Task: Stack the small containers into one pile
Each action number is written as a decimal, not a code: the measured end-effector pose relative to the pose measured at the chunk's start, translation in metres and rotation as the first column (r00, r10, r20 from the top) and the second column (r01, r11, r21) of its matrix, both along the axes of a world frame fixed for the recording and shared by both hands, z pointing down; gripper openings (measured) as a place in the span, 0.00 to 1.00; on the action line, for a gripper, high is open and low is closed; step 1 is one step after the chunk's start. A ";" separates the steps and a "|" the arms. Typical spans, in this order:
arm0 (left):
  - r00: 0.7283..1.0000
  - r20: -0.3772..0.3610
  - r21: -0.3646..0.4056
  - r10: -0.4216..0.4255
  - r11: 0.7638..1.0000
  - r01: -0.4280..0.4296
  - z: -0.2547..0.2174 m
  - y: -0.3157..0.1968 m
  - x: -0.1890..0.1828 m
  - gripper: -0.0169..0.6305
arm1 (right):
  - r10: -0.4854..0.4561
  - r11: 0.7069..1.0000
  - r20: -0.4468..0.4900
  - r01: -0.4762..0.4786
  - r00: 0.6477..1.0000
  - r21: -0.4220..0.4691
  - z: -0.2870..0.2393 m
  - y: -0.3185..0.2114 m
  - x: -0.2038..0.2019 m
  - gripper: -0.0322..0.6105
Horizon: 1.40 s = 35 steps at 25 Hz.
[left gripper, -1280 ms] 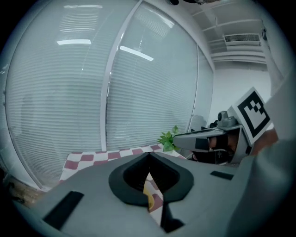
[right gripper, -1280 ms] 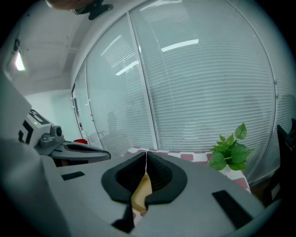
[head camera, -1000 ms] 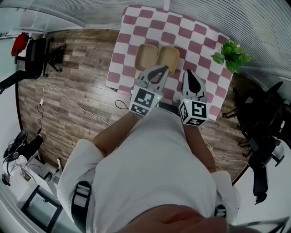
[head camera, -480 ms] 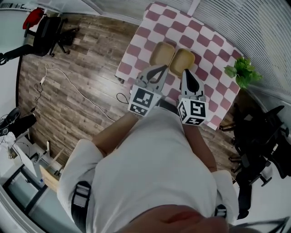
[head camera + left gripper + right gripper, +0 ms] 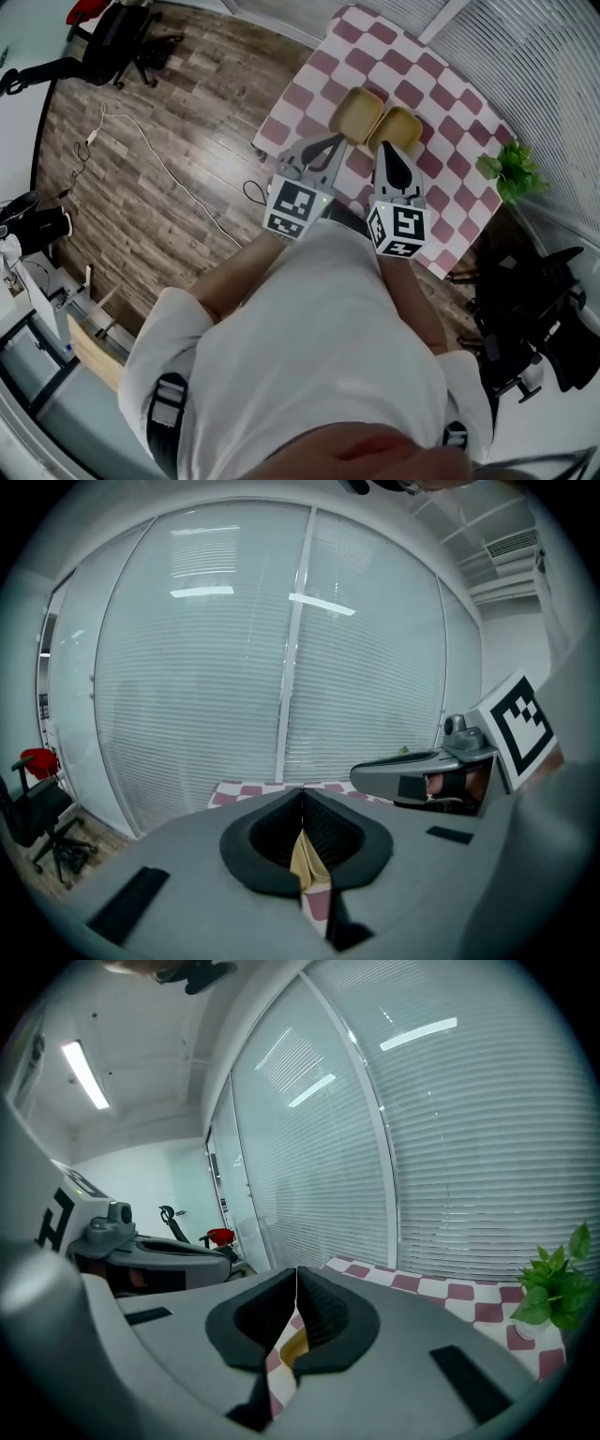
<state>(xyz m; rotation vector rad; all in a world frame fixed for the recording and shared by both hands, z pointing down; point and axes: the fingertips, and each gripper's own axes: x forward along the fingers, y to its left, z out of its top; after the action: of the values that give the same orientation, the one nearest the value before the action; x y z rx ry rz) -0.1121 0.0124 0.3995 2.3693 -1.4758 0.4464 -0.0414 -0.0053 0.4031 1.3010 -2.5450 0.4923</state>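
The two containers are sitting side by side, rims touching, on the checked table, about midway across it and nearer the near edge than the far one. The left container and right container are both lying mouth up, shallow, squarish with rounded corners, tan and matt. A plant is standing well apart from them by the table's right edge.

The left gripper is hovering over the near edge with its tips just short of the left container. Its own view is showing the jaws pressed together with nothing between them, only a sliver of tan and checked cloth appearing through the gap lower down. The right gripper is pointing at the right container in the same way, jaws together and empty.

The containers are looking light and thin-walled, likely stiff enough at the rim to be pinched without collapsing, though a hard squeeze may be bending the wall. Being so light, one is likely to slide on the cloth if nudged sideways. The best hold is probably one side wall at the rim, one jaw inside and one outside. Since they match in shape, one should be nesting into the other if lowered level.
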 end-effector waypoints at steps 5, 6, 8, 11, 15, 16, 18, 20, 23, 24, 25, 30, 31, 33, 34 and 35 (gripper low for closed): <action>1.000 -0.004 -0.007 0.012 1.000 -0.012 0.005 -0.006 0.000 0.10 | -0.001 1.000 0.028 0.001 1.000 -0.005 0.000 -0.003 -0.002 0.11; 1.000 -0.003 -0.009 0.016 1.000 -0.016 0.005 -0.007 0.000 0.16 | -0.005 1.000 0.033 0.005 0.999 -0.009 0.000 -0.003 -0.004 0.14; 1.000 -0.005 -0.016 0.021 1.000 -0.021 0.007 -0.010 -0.001 0.18 | -0.006 1.000 0.033 0.006 0.999 -0.018 0.002 -0.005 -0.005 0.21; 1.000 -0.006 -0.029 0.021 0.999 -0.021 0.011 -0.013 -0.004 0.18 | -0.005 1.000 0.029 0.005 1.000 -0.029 0.005 -0.006 -0.008 0.21; 1.000 0.006 -0.065 0.019 0.998 -0.018 0.029 -0.016 -0.009 0.18 | -0.004 0.999 0.015 0.005 1.000 -0.049 0.015 -0.007 -0.010 0.21; 1.000 0.013 -0.076 0.020 0.997 -0.019 0.036 -0.019 -0.011 0.18 | -0.003 0.998 0.010 0.004 1.000 -0.058 0.020 -0.008 -0.010 0.21; 0.999 0.027 -0.099 0.025 0.995 -0.022 0.052 -0.025 -0.014 0.18 | -0.001 0.997 -0.002 0.001 1.000 -0.077 0.031 -0.011 -0.012 0.21; 0.999 0.037 -0.124 0.029 0.992 -0.025 0.070 -0.034 -0.017 0.18 | 0.002 0.996 -0.015 -0.004 1.000 -0.093 0.043 -0.015 -0.013 0.21; 0.998 0.044 -0.165 0.036 0.986 -0.028 0.099 -0.045 -0.022 0.18 | 0.011 0.994 -0.030 -0.014 1.000 -0.110 0.058 -0.022 -0.016 0.21; 0.998 0.048 -0.179 0.040 0.983 -0.030 0.108 -0.049 -0.023 0.18 | 0.014 0.993 -0.034 -0.018 0.999 -0.115 0.063 -0.024 -0.016 0.21; 0.998 0.050 -0.193 0.044 0.981 -0.034 0.117 -0.053 -0.023 0.18 | 0.018 0.992 -0.037 -0.022 0.999 -0.121 0.068 -0.026 -0.016 0.21; 0.997 0.050 -0.273 0.052 0.961 -0.037 0.160 -0.062 -0.025 0.18 | 0.030 0.985 -0.049 -0.038 0.998 -0.167 0.098 -0.031 -0.013 0.21; 0.998 0.052 -0.288 0.048 0.957 -0.031 0.169 -0.064 -0.026 0.18 | 0.033 0.984 -0.052 -0.042 0.998 -0.176 0.104 -0.032 -0.012 0.21; 0.997 0.059 -0.313 0.042 0.950 -0.022 0.186 -0.067 -0.028 0.18 | 0.040 0.980 -0.056 -0.050 0.998 -0.191 0.115 -0.032 -0.009 0.21; 0.997 0.061 -0.324 0.043 0.946 -0.021 0.194 -0.067 -0.028 0.18 | 0.041 0.979 -0.055 -0.051 0.998 -0.197 0.120 -0.032 -0.009 0.21; 0.997 0.063 -0.335 0.044 0.942 -0.020 0.201 -0.068 -0.028 0.18 | 0.040 0.978 -0.052 -0.050 0.998 -0.204 0.124 -0.032 -0.008 0.21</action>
<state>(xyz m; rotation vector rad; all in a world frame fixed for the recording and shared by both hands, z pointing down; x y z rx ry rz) -0.1398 -0.0553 0.6010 2.1285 -1.2724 0.7328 -0.0496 -0.0377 0.5274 1.2813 -2.3581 0.7032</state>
